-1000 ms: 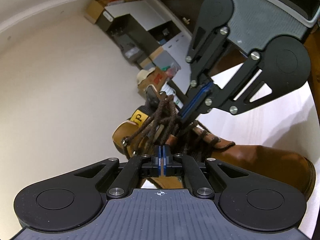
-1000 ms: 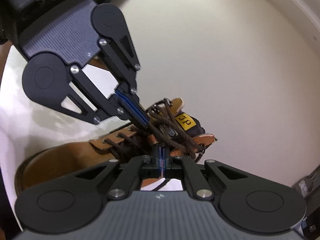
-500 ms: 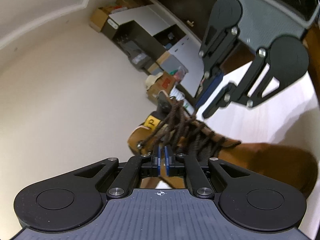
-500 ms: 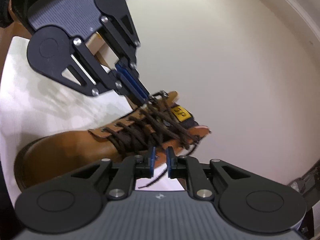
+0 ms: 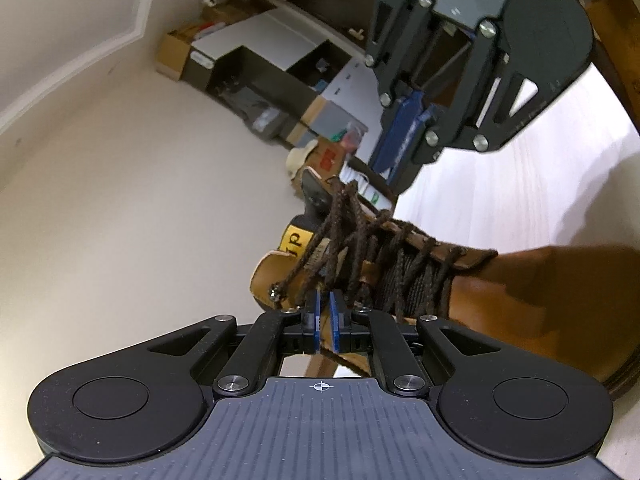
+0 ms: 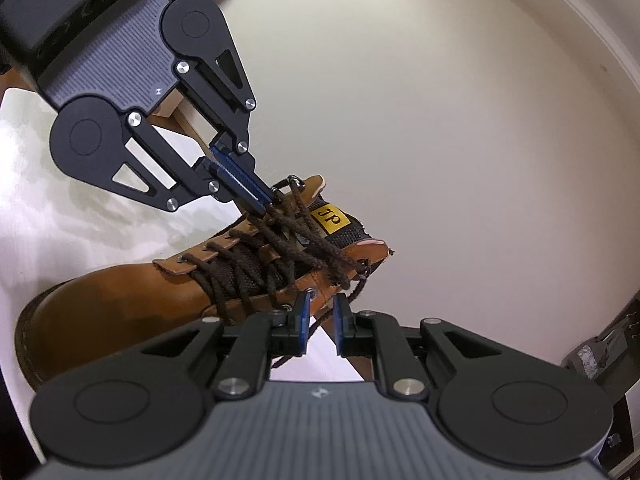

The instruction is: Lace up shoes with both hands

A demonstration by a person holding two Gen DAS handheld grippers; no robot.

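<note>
A tan leather boot (image 5: 520, 288) (image 6: 120, 292) with a yellow tongue label lies on the white table (image 5: 500, 192). Its dark brown laces (image 5: 360, 240) (image 6: 304, 240) are threaded up the front and bunch loosely at the collar. My left gripper (image 5: 325, 312) sits just short of the collar with a narrow gap between its blue pads and nothing clamped. From the right wrist view, the left gripper (image 6: 266, 208) has its tips touching the topmost lace strands. My right gripper (image 6: 320, 320) stands open beside the boot's collar; a loose lace end hangs in front of it. In the left wrist view the right gripper (image 5: 396, 160) hovers above the boot.
Shelves with cardboard boxes (image 5: 240, 64) stand against the cream wall behind the boot. A brown wooden piece (image 5: 616, 40) rises at the table's far side. Dark equipment (image 6: 608, 340) sits at the right edge of the right wrist view.
Both grippers were shut on the laces a second ago and have let go. The right one has opened wider and lifted away from the boot; the left has backed off slightly.
</note>
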